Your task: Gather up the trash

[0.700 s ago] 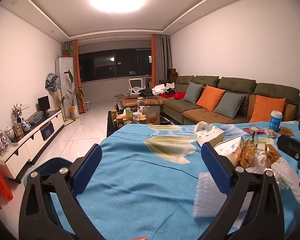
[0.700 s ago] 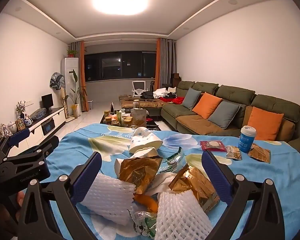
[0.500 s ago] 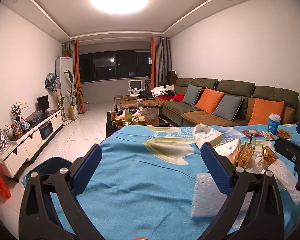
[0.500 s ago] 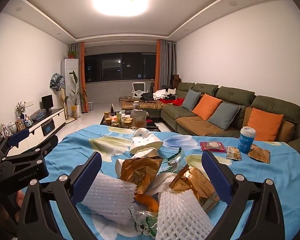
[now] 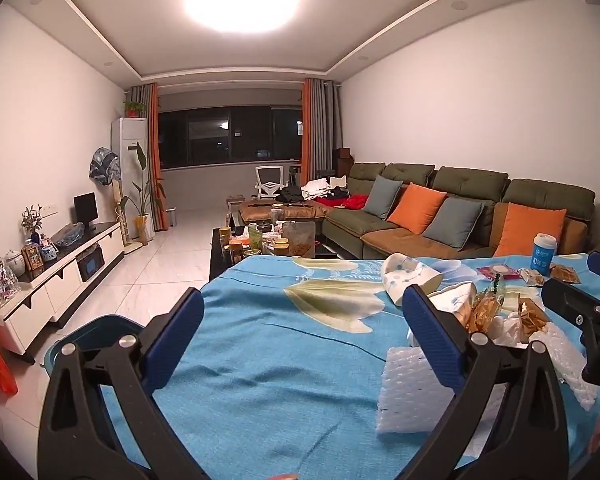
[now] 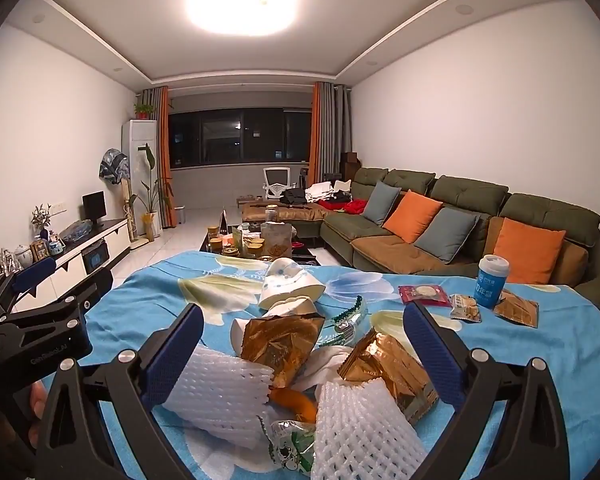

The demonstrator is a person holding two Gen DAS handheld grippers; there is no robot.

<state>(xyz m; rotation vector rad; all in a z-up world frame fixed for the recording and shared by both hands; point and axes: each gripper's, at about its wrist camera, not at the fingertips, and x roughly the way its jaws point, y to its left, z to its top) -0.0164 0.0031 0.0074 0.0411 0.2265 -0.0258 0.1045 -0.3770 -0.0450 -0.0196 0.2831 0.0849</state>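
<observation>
A pile of trash lies on the blue flowered tablecloth [image 6: 540, 360]: white foam nets [image 6: 220, 396], gold snack wrappers [image 6: 280, 340], an orange peel [image 6: 292, 398], crumpled paper cups [image 6: 290, 284] and a green wrapper [image 6: 292, 444]. My right gripper [image 6: 300, 344] is open and empty, held just above and in front of the pile. My left gripper [image 5: 302, 328] is open and empty over bare cloth, left of the pile; a foam net [image 5: 408, 396] lies by its right finger. The pile also shows in the left wrist view [image 5: 500, 312].
A blue bin [image 5: 92, 340] stands on the floor left of the table. A blue-white cup [image 6: 492, 280] and small snack packets [image 6: 424, 294] lie at the table's far right. A cluttered coffee table [image 5: 268, 240], sofa [image 5: 460, 216] and TV cabinet [image 5: 60, 276] stand beyond.
Both grippers have drifted slightly; the views tilt up a little. Both stay open and empty. The trash has not moved.
</observation>
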